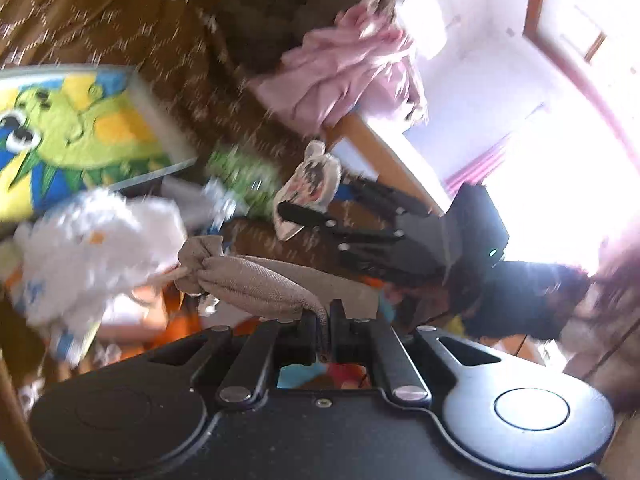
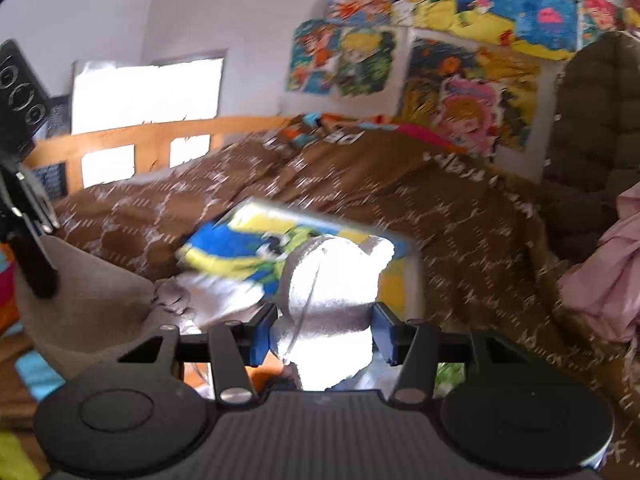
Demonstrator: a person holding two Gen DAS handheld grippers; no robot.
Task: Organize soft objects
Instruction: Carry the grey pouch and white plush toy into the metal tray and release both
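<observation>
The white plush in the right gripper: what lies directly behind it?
Behind the white plush, held by the right gripper, a colourful cartoon cushion lies on the brown blanket. The plush covers the cushion's middle, so its full picture cannot be seen.

My left wrist camera sits just behind my left gripper (image 1: 323, 334), rolled sideways, facing across the bed toward the bright window (image 1: 560, 184); it catches my right gripper (image 1: 320, 216) further off, right of centre. My right wrist camera sits right behind my right gripper (image 2: 324, 330), roughly level, facing over the brown blanket (image 2: 420, 200) to the far wall with posters (image 2: 460, 80). My left gripper (image 2: 38, 268) shows at its left edge. Both views share the blanket (image 1: 100, 28), cartoon cushion (image 1: 76, 132) (image 2: 240, 248), pink cloth (image 1: 344, 68) (image 2: 616, 272), wooden bed rail (image 1: 384, 152) (image 2: 152, 136). Everything close, blurred.
</observation>
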